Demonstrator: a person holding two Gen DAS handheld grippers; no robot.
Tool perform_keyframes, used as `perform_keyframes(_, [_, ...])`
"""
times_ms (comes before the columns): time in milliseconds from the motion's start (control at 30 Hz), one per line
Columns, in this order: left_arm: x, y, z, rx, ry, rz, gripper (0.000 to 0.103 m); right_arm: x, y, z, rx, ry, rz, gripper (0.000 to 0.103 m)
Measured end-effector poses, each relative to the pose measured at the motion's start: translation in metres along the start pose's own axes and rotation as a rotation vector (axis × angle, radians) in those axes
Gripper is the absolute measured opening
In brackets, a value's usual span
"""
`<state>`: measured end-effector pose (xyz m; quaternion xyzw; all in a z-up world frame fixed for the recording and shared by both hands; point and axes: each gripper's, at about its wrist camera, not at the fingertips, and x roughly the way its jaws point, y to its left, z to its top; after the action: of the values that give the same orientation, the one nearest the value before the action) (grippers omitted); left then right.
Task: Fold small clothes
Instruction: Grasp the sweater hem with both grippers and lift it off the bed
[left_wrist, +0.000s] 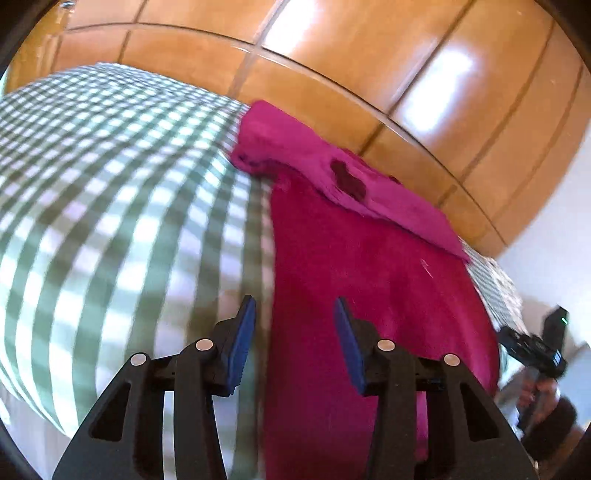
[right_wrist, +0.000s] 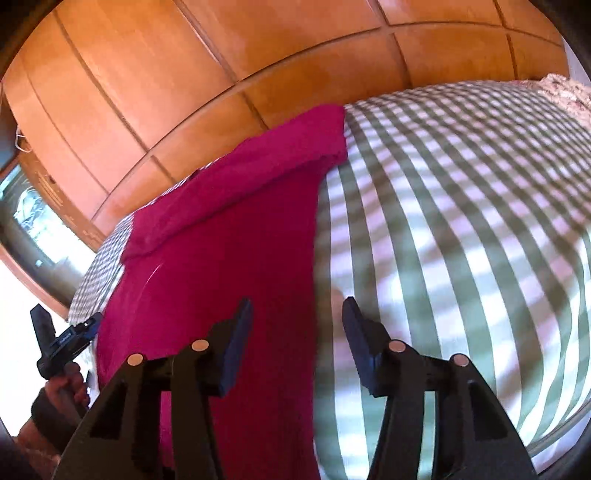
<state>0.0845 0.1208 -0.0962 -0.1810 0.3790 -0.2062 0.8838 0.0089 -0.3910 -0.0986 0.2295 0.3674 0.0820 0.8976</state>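
Magenta cloth, a small garment (left_wrist: 369, 280), lies spread on the bed, running away from both grippers toward the far edge of the mattress. Its far end is folded over into a thicker band (left_wrist: 332, 173) that lies crosswise, with a dark opening showing in it (which part of the garment that is I cannot tell). The left gripper (left_wrist: 294, 339) hovers over the garment's near left edge: its right finger is above the magenta fabric, its left finger above the bedcover just beside it. Its jaws stand apart with nothing between them. The right gripper (right_wrist: 297, 339) mirrors this at the garment's near right edge, left finger over the cloth, right finger over the bedcover, jaws likewise spread and empty. Whether either one touches the fabric is not clear through the blur. Each gripper also appears low at the outer side of the other's view, held in a hand (right_wrist: 68, 384). Beneath the garment is a green-and-white checked bedcover (right_wrist: 461, 221), extending wide to either side. Beyond the bed stands a wall of glossy orange-brown wooden panels (left_wrist: 369, 62).
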Motion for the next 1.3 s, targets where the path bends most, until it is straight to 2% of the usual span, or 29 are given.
perform_keyframes(167, [-0.007,0.006,-0.016,-0.075,0.042,-0.109,0.043,-0.01,-0.009,-0.018,0.066,0.027,0.102,0.05])
perform_keyframes(333, [-0.009,0.011,-0.03,-0.115,0.091,-0.178,0.043,-0.015,-0.008,-0.035,0.083,0.067,0.18,0.051])
perform_keyframes(400, [-0.009,0.013,-0.034,-0.129,0.113,-0.192,0.037,-0.016,-0.011,-0.04,0.113,0.076,0.215,0.051])
perform_keyframes(533, [-0.006,0.012,-0.041,-0.136,0.171,-0.236,0.036,-0.013,-0.014,-0.054,0.143,0.151,0.302,0.052])
perform_keyframes(633, [0.005,0.009,-0.049,-0.136,0.257,-0.295,0.036,-0.013,-0.012,-0.06,0.101,0.182,0.303,0.052])
perform_keyframes(833, [0.014,0.011,-0.053,-0.182,0.295,-0.366,0.036,-0.002,-0.009,-0.074,0.074,0.293,0.314,0.052])
perform_keyframes(967, [0.018,0.008,-0.058,-0.161,0.337,-0.373,0.036,0.01,-0.002,-0.083,0.046,0.372,0.309,0.052])
perform_keyframes(1000, [0.02,0.004,-0.059,-0.149,0.342,-0.37,0.036,0.016,0.002,-0.081,0.032,0.39,0.301,0.051])
perform_keyframes(1033, [0.02,0.002,-0.059,-0.14,0.34,-0.364,0.036,0.019,0.006,-0.082,0.013,0.397,0.293,0.043])
perform_keyframes(1067, [0.02,0.0,-0.057,-0.132,0.338,-0.357,0.03,0.02,0.01,-0.083,-0.013,0.402,0.285,0.03])
perform_keyframes(1133, [0.017,-0.004,-0.055,-0.112,0.325,-0.34,0.014,0.018,0.014,-0.082,-0.039,0.396,0.29,0.021])
perform_keyframes(1300, [-0.012,-0.013,-0.041,-0.087,0.233,-0.422,0.009,0.003,0.019,-0.067,-0.035,0.308,0.378,0.015])
